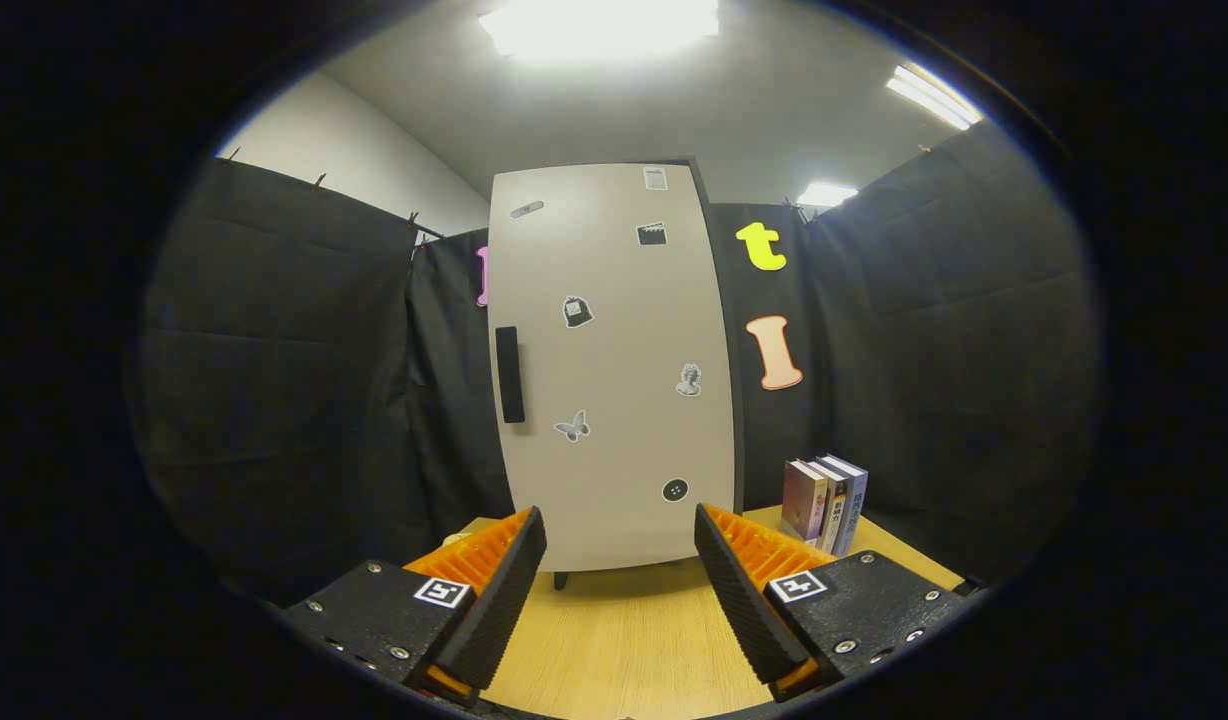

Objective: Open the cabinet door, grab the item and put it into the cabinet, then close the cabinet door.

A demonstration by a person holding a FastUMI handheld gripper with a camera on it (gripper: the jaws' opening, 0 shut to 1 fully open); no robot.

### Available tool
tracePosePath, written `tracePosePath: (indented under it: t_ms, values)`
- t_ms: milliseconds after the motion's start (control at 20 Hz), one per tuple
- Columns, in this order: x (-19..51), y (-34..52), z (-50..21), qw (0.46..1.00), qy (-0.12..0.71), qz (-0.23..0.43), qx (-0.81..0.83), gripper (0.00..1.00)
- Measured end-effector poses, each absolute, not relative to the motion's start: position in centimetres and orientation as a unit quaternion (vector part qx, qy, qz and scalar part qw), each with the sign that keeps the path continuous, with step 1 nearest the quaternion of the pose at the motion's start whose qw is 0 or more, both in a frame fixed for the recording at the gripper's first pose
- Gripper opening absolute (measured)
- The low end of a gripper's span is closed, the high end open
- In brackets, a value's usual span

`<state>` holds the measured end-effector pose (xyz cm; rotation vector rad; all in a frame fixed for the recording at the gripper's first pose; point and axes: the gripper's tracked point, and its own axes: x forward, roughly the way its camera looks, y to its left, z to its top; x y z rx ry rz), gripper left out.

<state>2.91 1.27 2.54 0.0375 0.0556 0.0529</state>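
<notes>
While the claw (pixel 620 545) hangs with its two fingers spread wide and nothing between them, a tall pale cabinet (pixel 614 370) stands upright just beyond on a light wooden surface (pixel 624 640), its door shut. A dark vertical handle (pixel 510 374) sits at the door's left edge, roughly at mid height. Several small stickers dot the door, among them a butterfly (pixel 572 427), a round button (pixel 675 490), a bust (pixel 688 380), a clapperboard (pixel 651 233) and a bag shape (pixel 577 312); a striped label near the top right corner is too small to read. The cabinet's base is partly hidden behind the fingers, and a single dark foot (pixel 561 579) shows beneath its lower left corner. To the right of the cabinet, near the far right fingertip, a short row of books (pixel 826 503) stands upright on the surface, spines facing out; their lettering is too small to make out. A pale object (pixel 457 540) peeks out behind the left finger, mostly concealed, and cannot be identified. Square black-and-white marker tags sit on each finger's body. Black cloth walls the booth on both sides, clipped along the top, with ceiling lights glaring above
</notes>
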Motion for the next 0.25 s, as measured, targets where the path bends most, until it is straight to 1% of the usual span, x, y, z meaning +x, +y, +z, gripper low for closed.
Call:
tracePosePath:
  t_ms: [250]
  values:
    - [3.0, 1.55, 2.36, 0.999, 0.029, 0.03, 0.017, 0.93]
